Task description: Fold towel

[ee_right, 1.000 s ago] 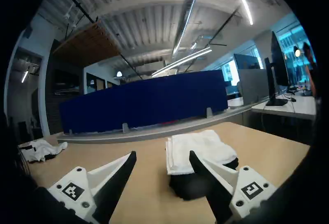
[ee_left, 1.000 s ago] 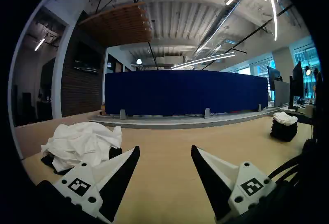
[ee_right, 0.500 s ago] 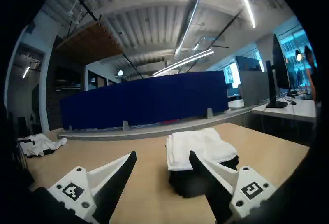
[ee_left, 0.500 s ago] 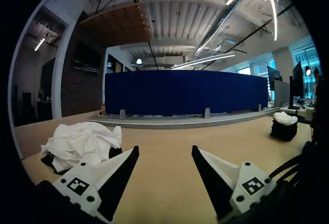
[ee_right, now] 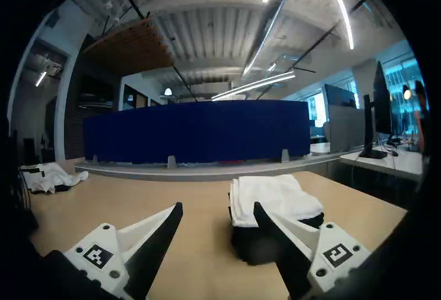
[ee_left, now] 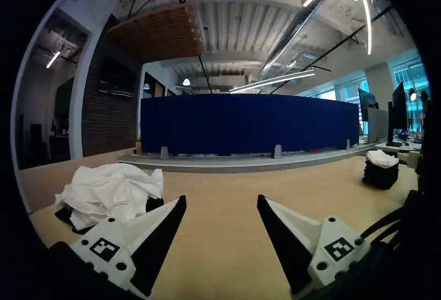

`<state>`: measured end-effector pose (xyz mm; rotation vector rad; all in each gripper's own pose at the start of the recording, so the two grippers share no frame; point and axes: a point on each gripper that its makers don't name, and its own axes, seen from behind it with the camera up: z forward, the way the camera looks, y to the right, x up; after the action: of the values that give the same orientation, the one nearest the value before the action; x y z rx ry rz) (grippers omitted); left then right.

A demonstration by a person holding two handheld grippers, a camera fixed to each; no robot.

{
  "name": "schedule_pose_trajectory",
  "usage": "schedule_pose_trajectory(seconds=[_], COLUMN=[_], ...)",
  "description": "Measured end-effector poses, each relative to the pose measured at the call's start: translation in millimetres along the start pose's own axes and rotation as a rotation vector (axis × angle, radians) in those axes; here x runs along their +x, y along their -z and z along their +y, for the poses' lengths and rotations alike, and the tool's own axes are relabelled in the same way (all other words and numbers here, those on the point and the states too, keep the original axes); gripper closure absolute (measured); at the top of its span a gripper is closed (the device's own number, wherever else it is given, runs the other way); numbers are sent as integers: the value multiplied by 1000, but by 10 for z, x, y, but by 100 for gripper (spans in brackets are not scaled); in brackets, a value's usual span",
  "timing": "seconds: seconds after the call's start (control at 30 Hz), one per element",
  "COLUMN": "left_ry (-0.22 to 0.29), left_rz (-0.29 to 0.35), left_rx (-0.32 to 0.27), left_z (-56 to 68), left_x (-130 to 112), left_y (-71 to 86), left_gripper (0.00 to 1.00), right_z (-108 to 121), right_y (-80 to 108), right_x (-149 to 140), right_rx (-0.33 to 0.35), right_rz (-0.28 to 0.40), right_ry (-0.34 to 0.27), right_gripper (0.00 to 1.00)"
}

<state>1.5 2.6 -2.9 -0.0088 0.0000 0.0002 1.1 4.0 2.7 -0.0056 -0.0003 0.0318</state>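
Crumpled towels [ee_left: 108,192], folded stack [ee_right: 275,198], wooden table [ee_left: 231,187]

My left gripper [ee_left: 221,197]: jaws spread wide, entering from 7 and 5 o'clock, tips toward 12, held level. My right gripper [ee_right: 218,205]: same pose, jaws just as wide apart.

Open tabletop [ee_left: 220,187] between heap [ee_left: 110,192] and stack [ee_left: 380,169]
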Motion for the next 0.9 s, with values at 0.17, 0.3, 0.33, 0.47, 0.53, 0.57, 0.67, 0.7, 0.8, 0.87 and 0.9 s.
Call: schedule_pose_trajectory(seconds=[0.17, 0.3, 0.33, 0.47, 0.53, 0.57, 0.67, 0.7, 0.8, 0.87, 0.9], left_ry=[0, 0, 0, 0, 0, 0, 0, 0, 0, 0, 0], left_rz=[0, 0, 0, 0, 0, 0, 0, 0, 0, 0, 0], left_rx=[0, 0, 0, 0, 0, 0, 0, 0, 0, 0, 0], left_z=[-1, 0, 0, -1, -2, -3, -2, -2, 1, 2, 2], left_x=[0, -1, -2, -9, -10, -9, -5, -4, -6, -6, -7], left_y=[-6, -10, -10, -11, -10, -9, -6, -5, -2, -2, -2], left_gripper=[5, 5, 5, 5, 5, 5, 5, 5, 5, 5, 5], right_z=[-20, 4, 3, -3, -3, -2, 0, 1, 2, 4, 4], right_y=[-2, -12, -12, -9, -11, -13, -18, -20, -16, -12, -11], right_x=[-4, -6, -8, -7, -5, -3, -5, -6, -3, -2, -1], right_rx=[-6, -21, -21, -21, -21, -21, -21, -21, -21, -21, -21], right_rz=[0, 0, 0, 1, 1, 0, 0, 0, 0, 0, 0], right_ry=[28, 32, 32, 32, 32, 32, 32, 32, 32, 32, 32], right_gripper=[0, 0, 0, 0, 0, 0, 0, 0, 0, 0, 0])
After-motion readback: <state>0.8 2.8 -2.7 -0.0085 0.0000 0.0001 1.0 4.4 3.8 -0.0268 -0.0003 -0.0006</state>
